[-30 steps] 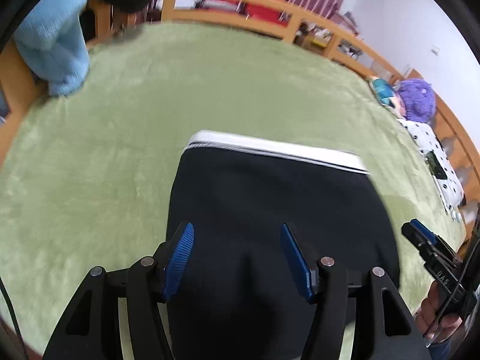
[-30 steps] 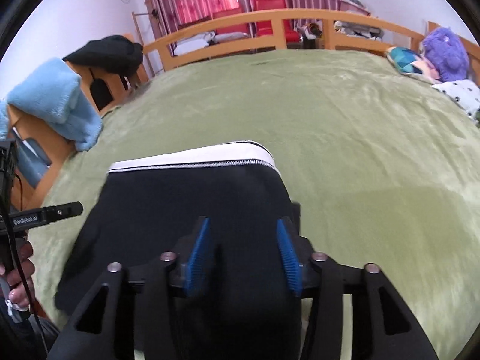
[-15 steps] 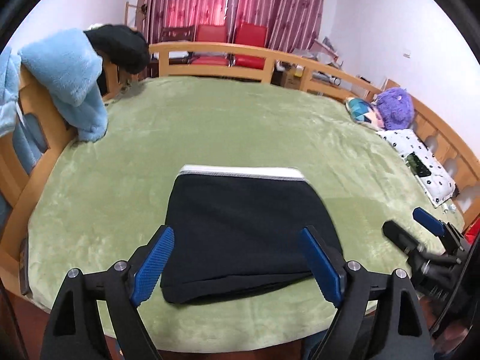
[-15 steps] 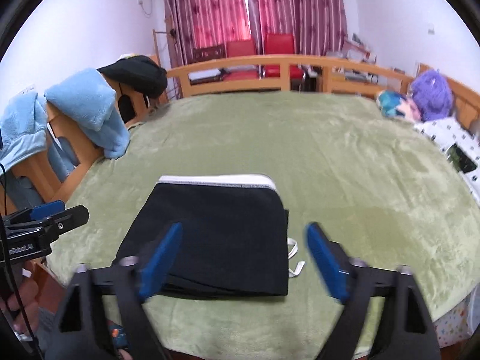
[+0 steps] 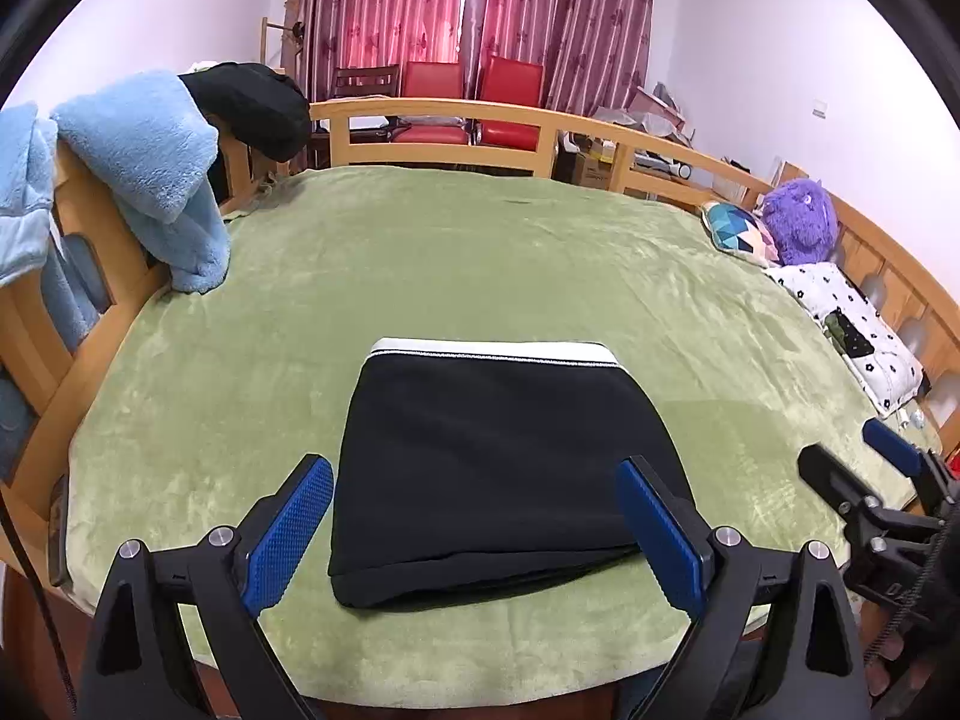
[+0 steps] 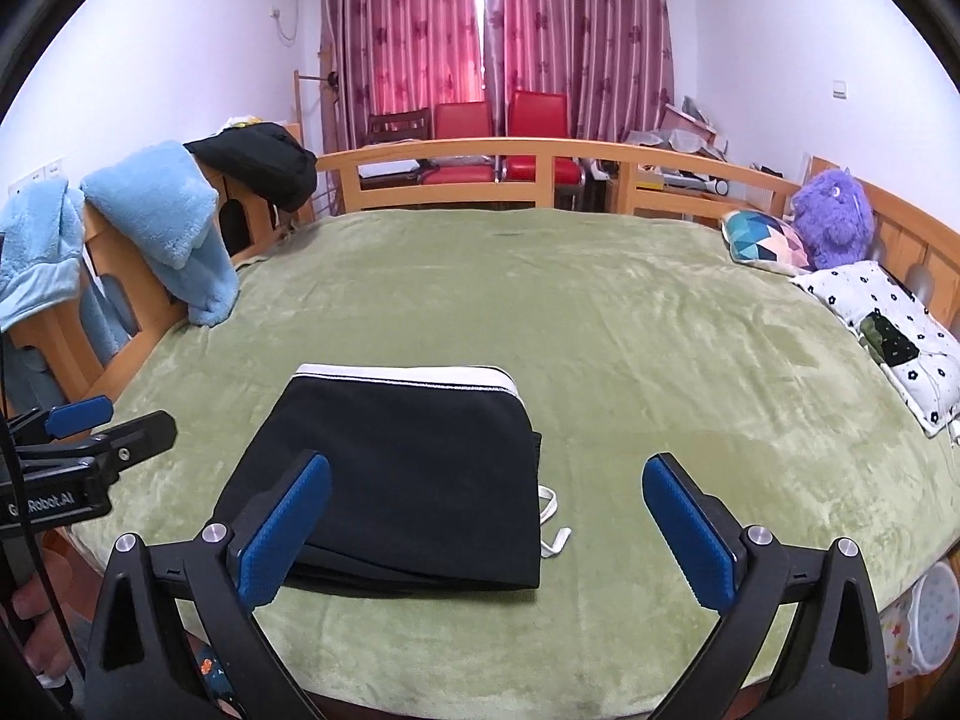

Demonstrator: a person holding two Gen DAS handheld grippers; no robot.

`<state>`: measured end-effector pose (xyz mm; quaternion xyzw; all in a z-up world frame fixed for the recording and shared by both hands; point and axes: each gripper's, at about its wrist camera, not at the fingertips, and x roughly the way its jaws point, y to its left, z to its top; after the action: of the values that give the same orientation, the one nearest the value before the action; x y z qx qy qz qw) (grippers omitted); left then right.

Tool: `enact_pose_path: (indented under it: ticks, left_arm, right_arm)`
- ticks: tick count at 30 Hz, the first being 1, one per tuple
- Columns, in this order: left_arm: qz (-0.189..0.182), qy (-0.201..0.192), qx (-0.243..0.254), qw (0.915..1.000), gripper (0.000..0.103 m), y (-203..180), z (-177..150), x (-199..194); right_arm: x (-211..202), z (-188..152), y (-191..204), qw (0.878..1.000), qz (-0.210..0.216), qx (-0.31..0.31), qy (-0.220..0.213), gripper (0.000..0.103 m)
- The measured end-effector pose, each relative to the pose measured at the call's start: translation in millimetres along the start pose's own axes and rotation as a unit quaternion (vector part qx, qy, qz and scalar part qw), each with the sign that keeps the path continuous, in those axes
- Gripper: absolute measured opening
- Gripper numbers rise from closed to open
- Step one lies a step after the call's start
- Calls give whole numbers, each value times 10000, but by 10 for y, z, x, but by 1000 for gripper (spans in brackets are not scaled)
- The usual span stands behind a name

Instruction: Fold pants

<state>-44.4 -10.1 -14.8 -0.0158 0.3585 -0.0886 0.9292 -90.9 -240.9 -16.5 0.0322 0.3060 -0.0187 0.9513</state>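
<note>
The black pants (image 5: 492, 456) lie folded into a flat rectangle on the green blanket, white waistband on the far edge; they also show in the right wrist view (image 6: 408, 480), with a white drawstring (image 6: 551, 519) sticking out on the right. My left gripper (image 5: 474, 531) is open and empty, held back above the near edge of the bed. My right gripper (image 6: 486, 531) is open and empty too, pulled back at the near edge. Each gripper shows at the side of the other's view.
A green blanket (image 5: 480, 264) covers a bed with a wooden rail (image 5: 432, 114). Blue fleece (image 5: 150, 174) and a black garment (image 5: 252, 108) hang on the left rail. A purple plush (image 6: 831, 216), pillows and a dotted cloth (image 6: 888, 324) lie at the right.
Both grippers have let go of the folded pants, opened wide and pulled back and up from them. The pants stay flat on the blanket.
</note>
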Motion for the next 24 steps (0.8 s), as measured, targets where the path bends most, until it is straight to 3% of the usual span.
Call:
enact_pose_path:
  ticks: [24]
  left_arm:
    - [165,-79,60,9998,95,54,-4,-146]
  right_arm:
    - [92,-57,41,9999,-42,75,137,102]
